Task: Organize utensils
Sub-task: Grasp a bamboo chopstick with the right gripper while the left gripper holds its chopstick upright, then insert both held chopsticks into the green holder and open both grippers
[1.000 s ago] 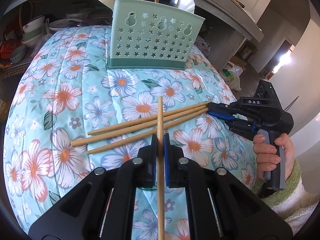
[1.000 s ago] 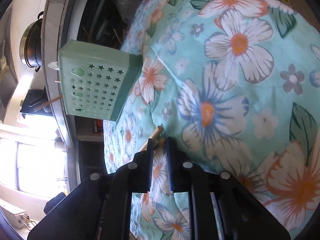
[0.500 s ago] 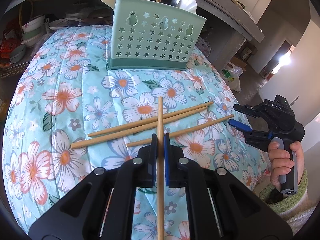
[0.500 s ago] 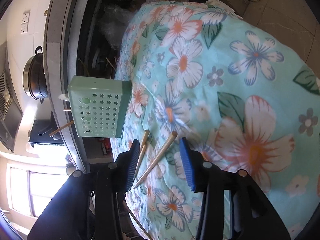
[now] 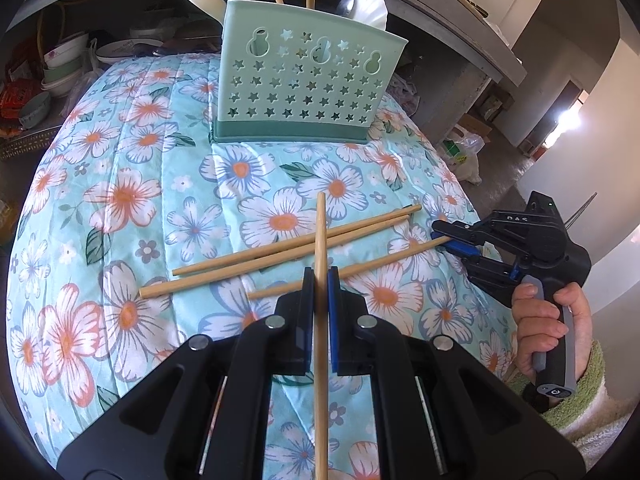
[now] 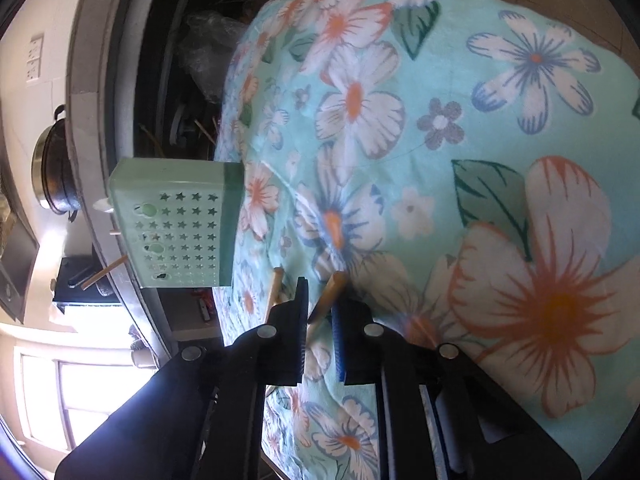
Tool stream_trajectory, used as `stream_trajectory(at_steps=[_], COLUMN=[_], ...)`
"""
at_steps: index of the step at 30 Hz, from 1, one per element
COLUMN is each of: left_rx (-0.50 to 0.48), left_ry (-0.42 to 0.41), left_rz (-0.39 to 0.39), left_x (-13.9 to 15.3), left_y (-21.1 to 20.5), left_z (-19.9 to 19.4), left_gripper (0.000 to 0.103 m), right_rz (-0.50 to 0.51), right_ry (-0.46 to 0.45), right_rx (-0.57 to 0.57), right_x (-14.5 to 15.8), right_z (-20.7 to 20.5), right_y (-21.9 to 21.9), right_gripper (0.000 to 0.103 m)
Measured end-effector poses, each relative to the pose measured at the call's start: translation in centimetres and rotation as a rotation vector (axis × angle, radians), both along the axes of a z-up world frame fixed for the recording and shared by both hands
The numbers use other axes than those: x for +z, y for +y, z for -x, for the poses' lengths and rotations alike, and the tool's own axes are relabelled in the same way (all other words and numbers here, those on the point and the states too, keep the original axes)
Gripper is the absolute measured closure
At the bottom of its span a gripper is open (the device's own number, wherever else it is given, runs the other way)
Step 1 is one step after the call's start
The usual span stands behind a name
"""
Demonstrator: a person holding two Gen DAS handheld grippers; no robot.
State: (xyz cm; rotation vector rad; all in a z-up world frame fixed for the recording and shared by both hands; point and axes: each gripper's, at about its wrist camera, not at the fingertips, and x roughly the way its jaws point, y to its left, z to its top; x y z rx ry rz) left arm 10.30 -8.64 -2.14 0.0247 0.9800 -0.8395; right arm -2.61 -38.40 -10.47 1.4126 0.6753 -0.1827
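My left gripper [image 5: 320,276] is shut on a wooden chopstick [image 5: 321,240] that points forward above the flowered cloth [image 5: 120,200]. Three more chopsticks [image 5: 280,248] lie crosswise on the cloth. The nearest one [image 5: 380,260] reaches to the right, and its end [image 6: 330,294] sits between the narrowed jaws of my right gripper [image 6: 320,304], also seen at the table's right edge [image 5: 452,240]. A mint-green star-punched utensil holder [image 5: 304,84] stands at the far side with chopsticks and spoons in it; it shows in the right wrist view too [image 6: 176,224].
Bowls and plates [image 5: 52,68] sit on a low shelf behind the table at the left. A concrete counter [image 5: 440,12] runs behind the holder. A metal pot [image 6: 52,176] stands on the counter. The cloth drops off at the right edge.
The right gripper pulled one chopstick to the right, opened beside the table, then came back and narrowed around that chopstick's end. The left gripper kept still with its chopstick.
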Motion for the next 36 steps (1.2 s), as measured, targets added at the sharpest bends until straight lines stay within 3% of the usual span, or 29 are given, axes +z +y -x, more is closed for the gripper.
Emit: stream_trajectory(at_steps=[15,22,26,33,36], left_rx=[0.018,0.03,0.052,0.139,0.187], left_ry=[-0.033,-0.035,-0.079,-0.312,-0.385], left_rz=[0.029,0.093,0.163,0.359,0.447], left_x=[2.7,4.7,8.3,18.5,21.7], left_y=[0.0,0.6,1.3,1.6,0.5], left_z=[-0.1,-0.6,-1.9,-6.8,-9.6], left_gripper=[0.098,0.098,0.098,0.098,0.098], right_rz=[0.424,0.538,0.621,0.718,0.757], right_ry=[-0.181,-0.226,-0.259,-0.323,-0.345], right_rx=[0.025,0.026,0.039,0.086,0.091], right_x=[11.6,14.8,16.7,20.2,21.6], right_z=[2.5,3.6,4.1,3.1,2.5], right_y=[0.9,1.0,1.4,2.0,2.3], right_gripper=[0.097,0.097,0.097,0.097,0.097])
